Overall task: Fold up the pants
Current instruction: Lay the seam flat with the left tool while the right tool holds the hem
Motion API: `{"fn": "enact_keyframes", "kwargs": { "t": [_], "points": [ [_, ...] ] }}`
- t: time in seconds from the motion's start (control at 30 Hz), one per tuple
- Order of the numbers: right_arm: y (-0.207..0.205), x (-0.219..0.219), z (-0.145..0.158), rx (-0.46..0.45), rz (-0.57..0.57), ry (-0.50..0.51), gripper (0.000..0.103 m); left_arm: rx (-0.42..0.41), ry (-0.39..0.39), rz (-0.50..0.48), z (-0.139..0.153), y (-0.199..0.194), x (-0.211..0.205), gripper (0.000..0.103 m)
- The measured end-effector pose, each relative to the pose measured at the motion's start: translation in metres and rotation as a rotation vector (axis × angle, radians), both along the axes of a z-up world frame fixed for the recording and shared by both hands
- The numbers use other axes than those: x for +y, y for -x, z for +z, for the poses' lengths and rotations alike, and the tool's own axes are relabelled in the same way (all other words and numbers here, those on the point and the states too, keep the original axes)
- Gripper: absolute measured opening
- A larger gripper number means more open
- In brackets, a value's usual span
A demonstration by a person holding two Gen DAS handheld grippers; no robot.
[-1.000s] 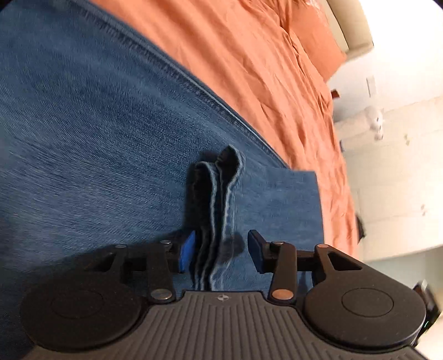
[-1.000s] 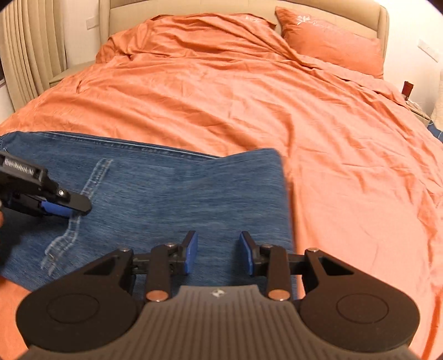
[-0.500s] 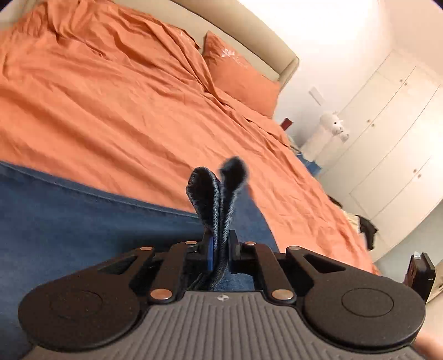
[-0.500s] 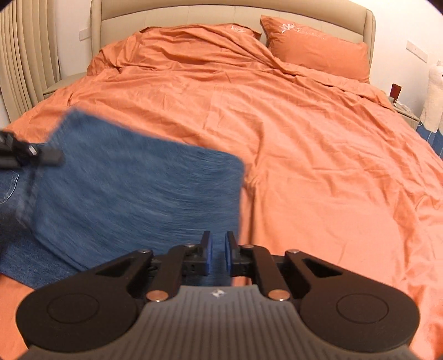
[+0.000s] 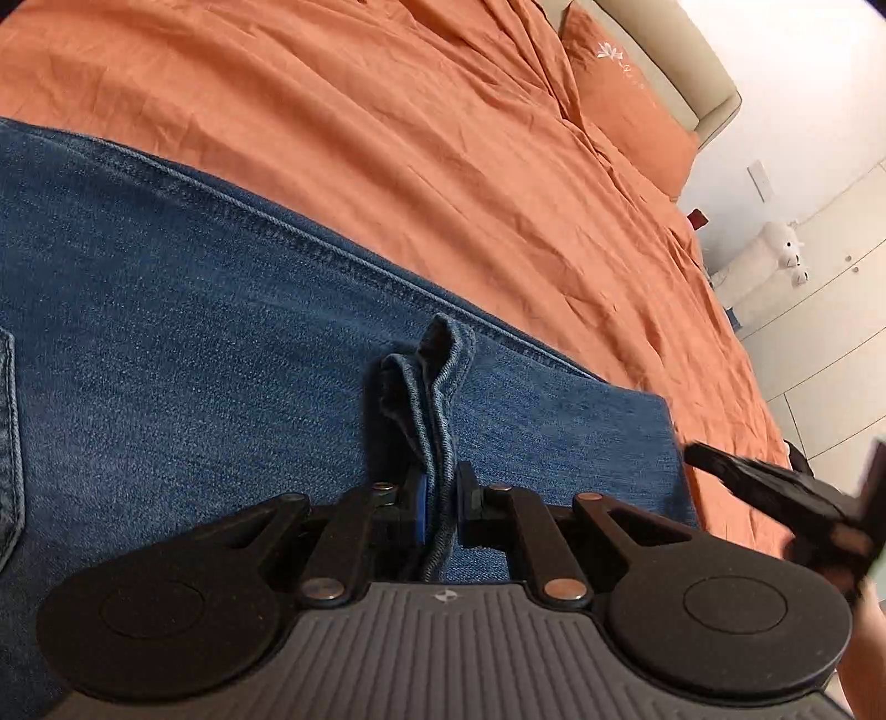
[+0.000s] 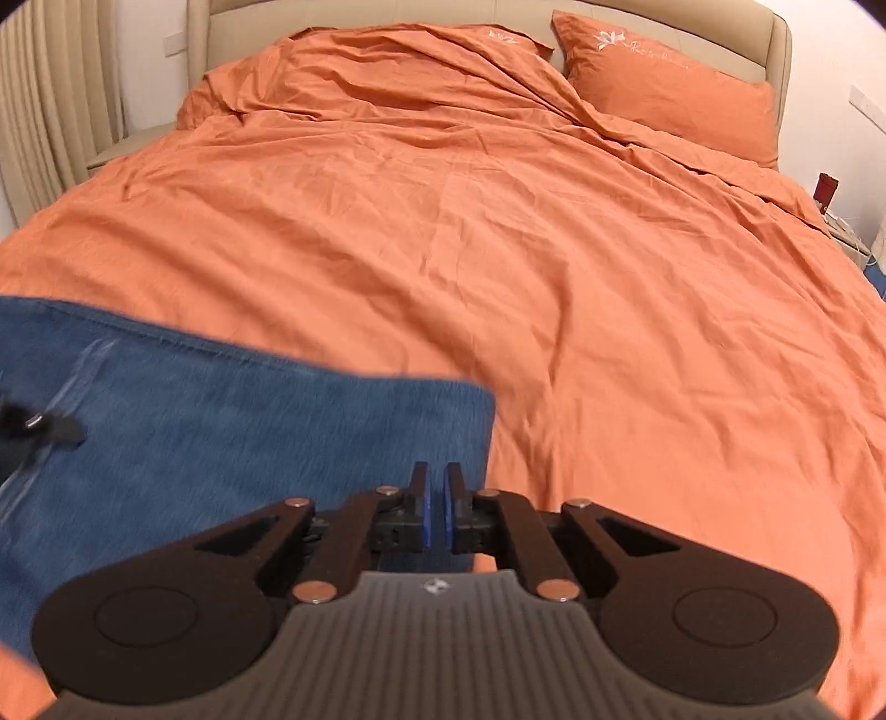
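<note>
Blue jeans lie on the orange bed, folded over. My left gripper is shut on a bunched hem of the jeans, which sticks up between the pads, low over the denim. In the right wrist view the jeans lie at the lower left, blurred. My right gripper is shut at the jeans' right edge; I cannot tell whether any denim is between its pads. The right gripper shows blurred in the left wrist view. The left gripper shows blurred at the left edge of the right wrist view.
The orange duvet covers the bed, with an orange pillow and a beige headboard at the far end. Curtains hang at the left. White wardrobes and a plush toy stand beyond the bed's right side.
Both grippers closed from open a second ago. The left one took the hem, lifted it and came back down over the denim. The folded jeans edge swung up and dropped again.
</note>
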State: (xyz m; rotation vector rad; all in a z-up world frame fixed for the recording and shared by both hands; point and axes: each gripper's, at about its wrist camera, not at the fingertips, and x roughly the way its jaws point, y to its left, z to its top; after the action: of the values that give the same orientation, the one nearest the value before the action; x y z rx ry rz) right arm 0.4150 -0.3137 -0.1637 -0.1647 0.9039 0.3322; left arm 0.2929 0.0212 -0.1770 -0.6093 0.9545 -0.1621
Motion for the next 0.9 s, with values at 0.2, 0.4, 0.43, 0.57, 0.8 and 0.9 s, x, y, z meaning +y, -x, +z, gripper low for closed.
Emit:
{"fn": "enact_keyframes", "kwargs": {
  "t": [0.2, 0.4, 0.43, 0.57, 0.8, 0.9],
  "points": [
    [-0.044, 0.007, -0.044, 0.088, -0.053, 0.018, 0.000, 0.021, 0.004, -0.005, -0.012, -0.012, 0.001, 0.010],
    [-0.042, 0.008, -0.041, 0.092, -0.076, 0.014, 0.000, 0.042, -0.003, -0.027, -0.008, -0.012, 0.004, 0.021],
    [-0.038, 0.006, -0.035, 0.093, -0.070, 0.011, 0.000, 0.049, -0.010, -0.035, -0.006, -0.011, 0.004, 0.025],
    [0.004, -0.003, -0.006, 0.084, 0.000, -0.005, 0.001, 0.081, -0.066, -0.076, 0.008, -0.001, 0.004, 0.040],
    [0.089, -0.018, 0.010, 0.117, 0.085, 0.021, 0.001, 0.141, -0.229, -0.161, 0.024, 0.034, -0.014, 0.044],
    [0.108, -0.018, 0.003, 0.117, 0.101, 0.055, 0.001, 0.162, -0.258, -0.178, 0.022, 0.041, -0.020, 0.045]
  ]
}}
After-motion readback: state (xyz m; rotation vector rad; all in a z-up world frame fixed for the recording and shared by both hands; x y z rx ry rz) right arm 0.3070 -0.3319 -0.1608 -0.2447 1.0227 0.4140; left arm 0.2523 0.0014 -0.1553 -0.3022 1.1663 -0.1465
